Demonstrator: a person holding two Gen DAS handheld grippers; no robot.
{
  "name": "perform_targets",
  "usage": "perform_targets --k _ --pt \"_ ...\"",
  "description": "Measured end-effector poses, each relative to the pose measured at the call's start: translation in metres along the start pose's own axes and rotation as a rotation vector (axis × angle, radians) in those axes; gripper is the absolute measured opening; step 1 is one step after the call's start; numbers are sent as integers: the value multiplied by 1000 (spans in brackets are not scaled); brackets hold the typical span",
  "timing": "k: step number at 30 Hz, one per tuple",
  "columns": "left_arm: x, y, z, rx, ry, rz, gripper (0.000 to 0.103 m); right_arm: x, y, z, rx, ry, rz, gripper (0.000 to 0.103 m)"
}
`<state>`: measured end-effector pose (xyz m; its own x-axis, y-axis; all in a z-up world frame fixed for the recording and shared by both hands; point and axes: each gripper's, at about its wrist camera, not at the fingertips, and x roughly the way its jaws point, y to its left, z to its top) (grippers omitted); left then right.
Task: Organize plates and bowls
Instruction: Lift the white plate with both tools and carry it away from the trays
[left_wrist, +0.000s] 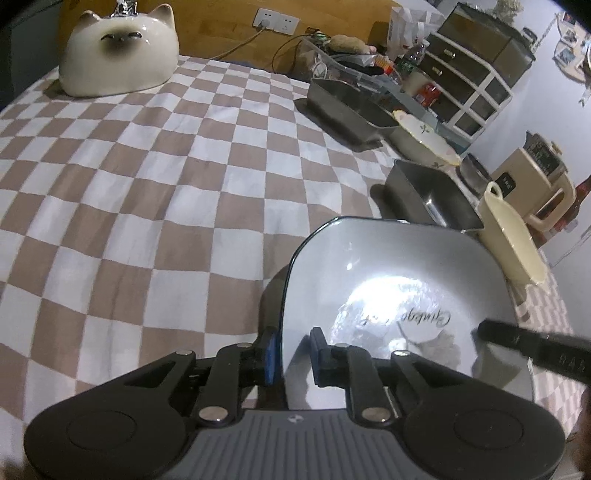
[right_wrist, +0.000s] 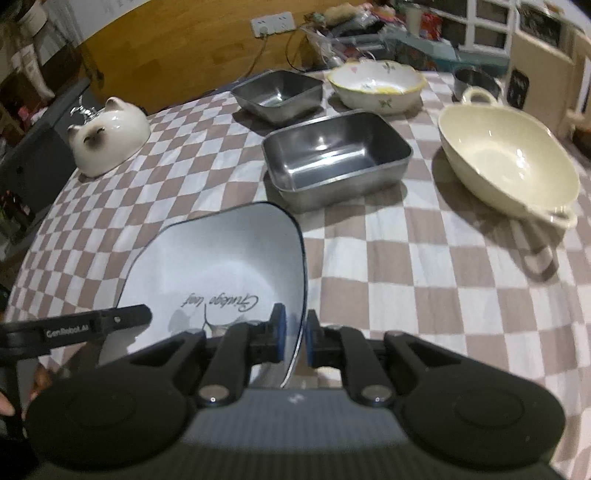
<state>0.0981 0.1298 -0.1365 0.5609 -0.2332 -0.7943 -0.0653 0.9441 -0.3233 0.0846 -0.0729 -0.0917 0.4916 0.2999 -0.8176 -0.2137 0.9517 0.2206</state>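
Note:
A white square plate (left_wrist: 399, 266) (right_wrist: 229, 258) with a dark rim and script lettering lies at the near edge of the checked cloth. My left gripper (left_wrist: 293, 354) straddles the plate's left rim. Its outer blue pad sits by the rim, and a gap shows at the inner pad. My right gripper (right_wrist: 295, 334) is closed on the opposite rim, one pad inside the plate and one outside. A steel rectangular tray (right_wrist: 332, 162), a steel square bowl (right_wrist: 277, 94), a floral bowl (right_wrist: 376, 83) and a cream two-handled bowl (right_wrist: 506, 158) stand behind the plate.
A ceramic cat (left_wrist: 118, 51) sits at the far left of the table. A small steel cup (right_wrist: 474, 83) stands behind the cream bowl. Boxes, drawers and cables crowd the far edge by the wall. Bare checked cloth (left_wrist: 166, 184) lies left of the plate.

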Motion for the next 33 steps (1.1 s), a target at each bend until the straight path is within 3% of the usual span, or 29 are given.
perform_targets --k 7,20,33 --pt "-11 2 -7 -14 -13 26 23 1 4 4 -62 -6 -32 14" --pt "-18 -3 -9 -6 -30 54 34 20 -23 -8 68 50 2 15" --pt "-19 -3 -9 -1 -24 70 37 20 -28 -15 93 26 26 15"
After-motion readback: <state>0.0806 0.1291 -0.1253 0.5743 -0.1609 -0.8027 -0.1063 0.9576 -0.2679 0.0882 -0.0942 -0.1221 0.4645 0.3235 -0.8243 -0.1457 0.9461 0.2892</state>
